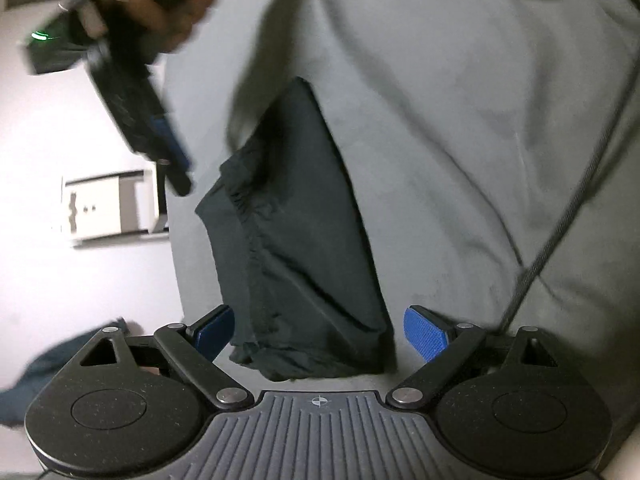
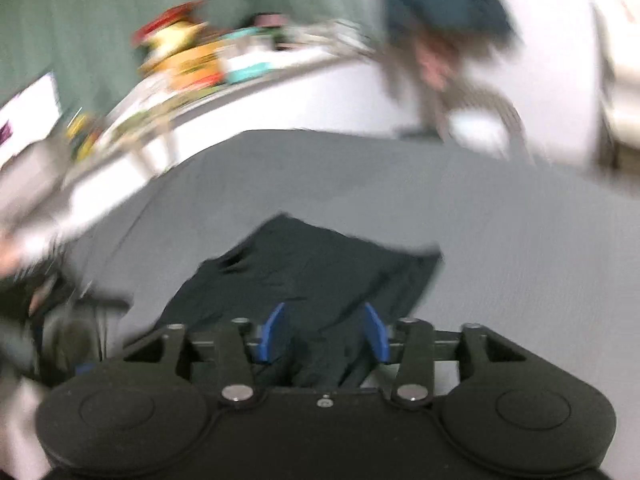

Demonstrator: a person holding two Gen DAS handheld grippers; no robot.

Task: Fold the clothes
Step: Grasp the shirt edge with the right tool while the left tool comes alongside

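The dark garment is lying on the grey cloth that covers the table, bunched up with an elastic waistband showing near the upper left of it in the left wrist view, so probably shorts, though I can't say for sure. It looks roughly folded into a longish shape.

The left gripper is spread wide, blue pads well apart, with the near end of the garment sitting between them. Nothing is pinched; the pads aren't touching the fabric as far as I can see.

The right gripper is also released, jaws partly apart with dark fabric between and under them, but no clamp on it. From the left wrist view you can see that same right gripper up top left, blurry, held in a hand, off the left edge of the garment with its fingers pointing down toward the cloth.

A black cable runs across the grey cloth on the right. The right wrist view is really smeared: there's a white shelf with colourful stuff on it behind the table, too blurry to identify.
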